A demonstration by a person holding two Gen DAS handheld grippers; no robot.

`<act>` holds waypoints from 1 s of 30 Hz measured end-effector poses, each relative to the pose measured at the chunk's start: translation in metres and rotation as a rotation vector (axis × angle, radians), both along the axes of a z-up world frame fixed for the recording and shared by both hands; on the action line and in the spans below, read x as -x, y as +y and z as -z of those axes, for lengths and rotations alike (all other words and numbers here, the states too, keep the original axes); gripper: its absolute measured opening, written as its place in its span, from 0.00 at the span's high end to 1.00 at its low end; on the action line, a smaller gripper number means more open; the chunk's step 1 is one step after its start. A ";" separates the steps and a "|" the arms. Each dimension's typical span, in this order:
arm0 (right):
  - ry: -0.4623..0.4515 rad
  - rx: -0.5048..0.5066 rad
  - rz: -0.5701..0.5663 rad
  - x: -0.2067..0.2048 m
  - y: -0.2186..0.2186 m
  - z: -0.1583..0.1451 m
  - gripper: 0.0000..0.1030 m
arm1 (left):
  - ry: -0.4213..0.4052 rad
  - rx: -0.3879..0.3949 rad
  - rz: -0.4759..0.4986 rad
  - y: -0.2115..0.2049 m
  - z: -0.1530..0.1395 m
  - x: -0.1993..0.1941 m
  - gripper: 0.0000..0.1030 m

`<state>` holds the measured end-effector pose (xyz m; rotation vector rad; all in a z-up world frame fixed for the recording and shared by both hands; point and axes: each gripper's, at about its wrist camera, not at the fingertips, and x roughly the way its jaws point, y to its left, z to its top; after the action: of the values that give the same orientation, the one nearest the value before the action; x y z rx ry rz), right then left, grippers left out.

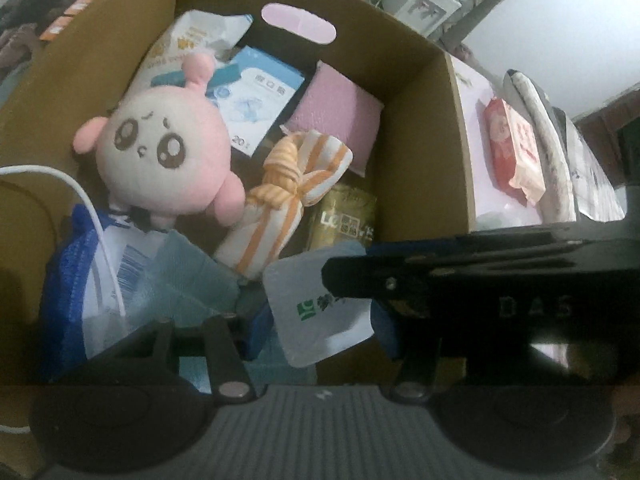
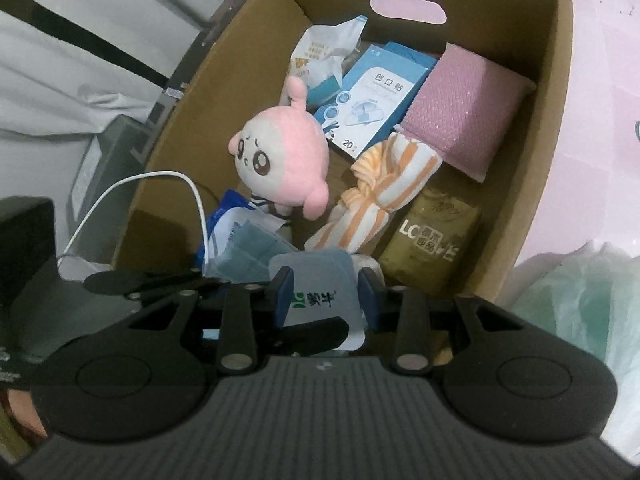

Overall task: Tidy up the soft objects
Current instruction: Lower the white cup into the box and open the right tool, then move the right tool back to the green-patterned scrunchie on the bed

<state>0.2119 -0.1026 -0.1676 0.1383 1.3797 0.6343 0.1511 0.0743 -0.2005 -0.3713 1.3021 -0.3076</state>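
Note:
A cardboard box (image 1: 420, 152) (image 2: 532, 200) holds soft things: a pink plush doll (image 1: 168, 152) (image 2: 280, 156), an orange-striped knotted cloth (image 1: 288, 192) (image 2: 380, 196), a pink bubble pouch (image 1: 340, 112) (image 2: 468, 108), a gold packet (image 1: 344, 216) (image 2: 432, 240) and a blue box (image 1: 256, 96) (image 2: 376, 96). Both grippers hold a pale milk pouch (image 1: 320, 312) (image 2: 320, 292) over the box's near edge. My right gripper (image 2: 326, 300) is shut on it, blue pads on both sides. My left gripper (image 1: 316, 320) grips it too; the right gripper's black body crosses the left wrist view.
A white cable (image 1: 100, 232) (image 2: 160, 188) arcs over the box's left side. A blue mesh bag with blue masks (image 1: 120, 280) (image 2: 240, 248) lies at the near left inside. A red wipes pack (image 1: 516, 148) lies on the pink surface to the right. A green plastic bag (image 2: 580, 300) sits outside the box.

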 end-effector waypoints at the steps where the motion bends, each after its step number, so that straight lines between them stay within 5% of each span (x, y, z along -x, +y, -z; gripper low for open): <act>1: -0.002 0.006 0.002 0.000 0.000 0.000 0.65 | -0.004 0.001 0.008 -0.001 0.000 0.000 0.47; 13: 0.040 -0.076 0.098 -0.005 -0.019 0.005 0.61 | -0.001 -0.025 0.033 -0.007 -0.006 -0.004 0.47; 22: 0.067 -0.321 0.214 0.001 -0.056 -0.008 0.51 | -0.092 -0.085 0.051 -0.022 -0.056 0.004 0.35; 30: -0.001 -0.524 0.440 0.025 -0.153 -0.034 0.34 | -0.213 -0.087 0.141 -0.090 -0.099 0.004 0.28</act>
<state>0.1869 -0.2557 -0.1338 0.8360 1.1045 0.6068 0.1476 -0.0154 -0.1010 -0.1679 1.1296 -0.3975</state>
